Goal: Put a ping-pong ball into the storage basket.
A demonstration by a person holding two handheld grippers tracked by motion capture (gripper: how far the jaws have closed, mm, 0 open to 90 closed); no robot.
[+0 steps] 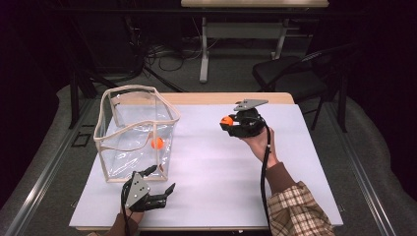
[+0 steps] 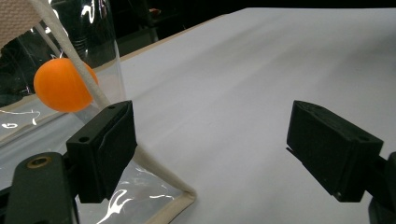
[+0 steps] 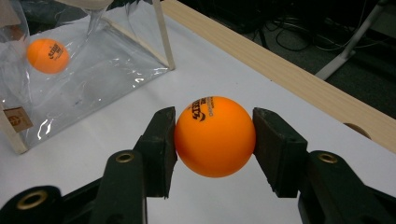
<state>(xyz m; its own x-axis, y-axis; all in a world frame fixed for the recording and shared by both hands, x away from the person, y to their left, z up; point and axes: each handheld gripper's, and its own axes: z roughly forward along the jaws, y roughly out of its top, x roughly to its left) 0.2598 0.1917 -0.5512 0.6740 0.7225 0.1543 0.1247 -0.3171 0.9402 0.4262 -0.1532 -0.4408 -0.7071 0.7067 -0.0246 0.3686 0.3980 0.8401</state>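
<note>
Because the orange ball [image 3: 215, 136] pinched between the pads of the right gripper [image 3: 215, 140] looks like a table-tennis ball, I judge it very light, hollow, smooth and easily dented, so a gentle hold across its widest part, as the jaws have it now, suits it best; squeezed off-centre it would likely squirt out. It is held above the white table [image 1: 221, 167], toward the far edge and a little right of the middle. Dark print curves over its top, a brand mark of some kind, too small and slanted to read. A second orange ball [image 1: 157, 143] lies inside the clear bag [image 1: 129, 147] with cream piping, near the table's left edge; its print is likewise unreadable. A small tan tag on the bag carries a mark I cannot make out. The left gripper [image 2: 210, 149] rests by the bag's near corner, jaws spread wide and grasping nothing.
</note>
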